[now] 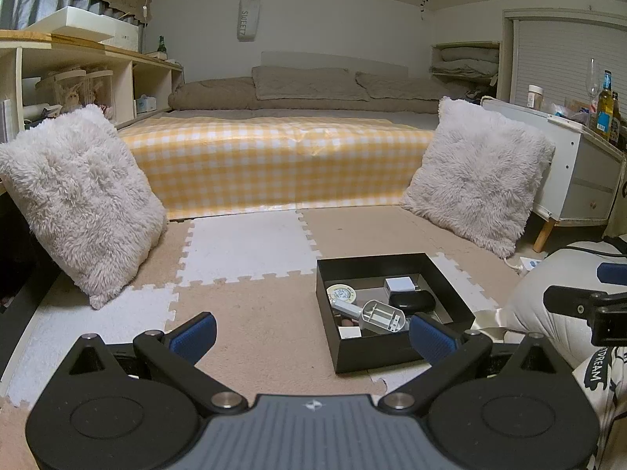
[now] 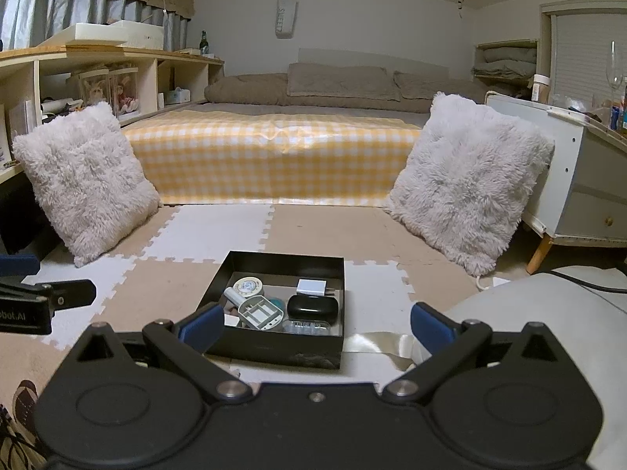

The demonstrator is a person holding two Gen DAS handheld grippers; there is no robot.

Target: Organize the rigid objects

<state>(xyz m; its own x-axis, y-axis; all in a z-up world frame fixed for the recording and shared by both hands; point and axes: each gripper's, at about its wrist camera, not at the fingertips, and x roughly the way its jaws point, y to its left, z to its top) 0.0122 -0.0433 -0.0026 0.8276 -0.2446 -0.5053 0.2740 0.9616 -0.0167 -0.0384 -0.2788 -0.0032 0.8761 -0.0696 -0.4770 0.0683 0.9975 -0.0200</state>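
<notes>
A black open box (image 2: 235, 346) (image 1: 376, 354) sits on the foam floor mat. Inside lie a white charger (image 2: 311, 286) (image 1: 399, 285), a black oval case (image 2: 312, 306) (image 1: 413, 299), a round tin (image 2: 247, 285) (image 1: 341, 293), a grey plastic part (image 2: 259, 314) (image 1: 382, 315) and a clear blister pack (image 2: 305, 327). My right gripper (image 2: 313, 323) stands open just in front of the box, with nothing between its blue pads. My left gripper (image 1: 312, 335) is open too, left of the box, and holds nothing.
Two fluffy white cushions (image 2: 88, 180) (image 2: 470, 176) lean at either side of a bed with a yellow checked cover (image 2: 274, 156). A shelf unit (image 2: 98, 78) runs along the left, a white cabinet (image 2: 588, 196) stands at the right. A white bag (image 1: 548, 305) lies right of the box.
</notes>
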